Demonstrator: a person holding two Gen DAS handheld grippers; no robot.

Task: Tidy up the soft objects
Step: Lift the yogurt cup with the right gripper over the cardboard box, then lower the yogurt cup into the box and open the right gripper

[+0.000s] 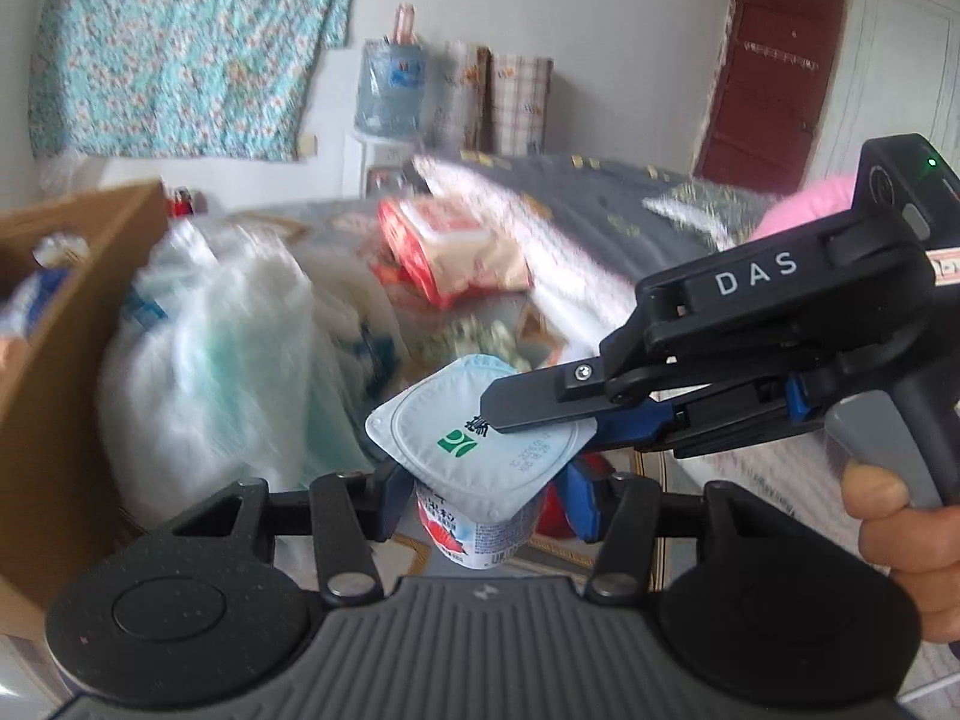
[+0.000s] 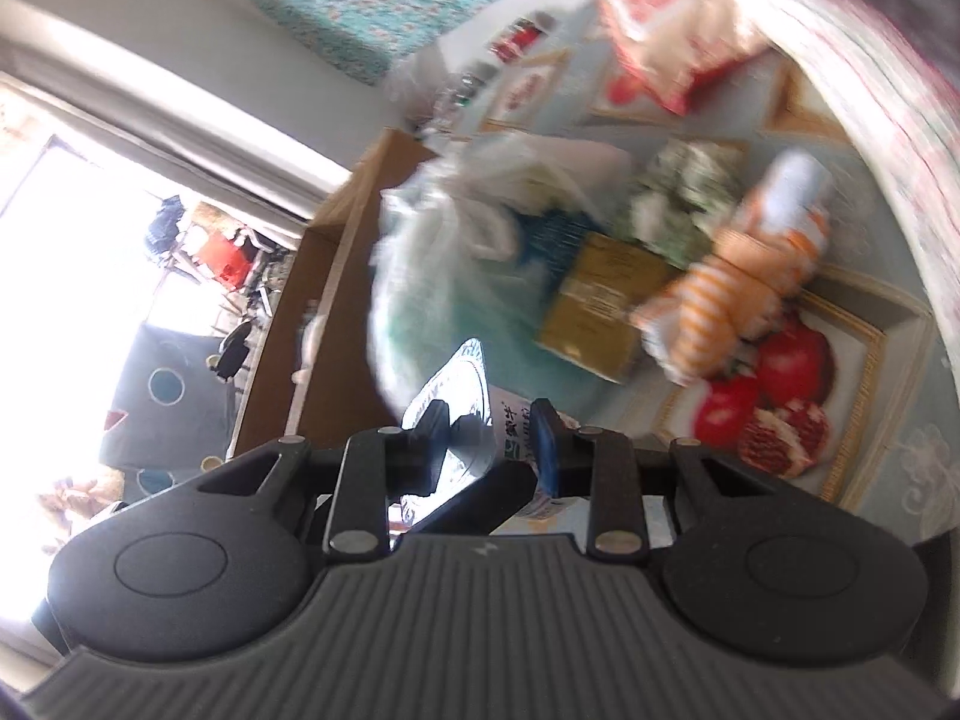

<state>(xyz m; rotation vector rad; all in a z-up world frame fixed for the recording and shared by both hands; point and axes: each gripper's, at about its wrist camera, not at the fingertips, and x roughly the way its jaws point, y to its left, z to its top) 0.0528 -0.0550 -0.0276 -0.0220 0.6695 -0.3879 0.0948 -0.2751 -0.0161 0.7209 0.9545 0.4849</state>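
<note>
1. Left wrist view: the yogurt cup (image 1: 480, 468) sits upright between the blue pads of the left gripper (image 1: 486, 489), which are closed partway onto its sides just under the foil lid. The cup is lifted off the table and its long axis runs roughly top to bottom.

2. In the same view the right gripper (image 1: 543, 420) comes in from the right, held by a hand (image 1: 912, 540). Its black upper finger lies flat across the lid and a blue pad shows beneath the lid's rim, so it seems to pinch the lid's right edge.

3. Right wrist view: the cup (image 2: 510, 438) is close between the right gripper's (image 2: 489, 450) narrowed fingers, lying sideways in this rolled picture, lid toward the left. The exact contact is blurred.

4. The relation that matters: both grippers meet on the one cup, left on the body, right on the lid edge, so neither hand has to reach.

5. The cardboard box (image 1: 78, 324) stands to the left, beyond the white plastic bag (image 1: 216, 348). The left hand is nearer it, so I judge the cup would travel leftward, if the box is its goal.

6. A striped soft toy (image 2: 738, 294) and a tin (image 2: 600, 300) wait on the fruit-print tablecloth (image 2: 870, 360), well apart from both grippers.
</note>
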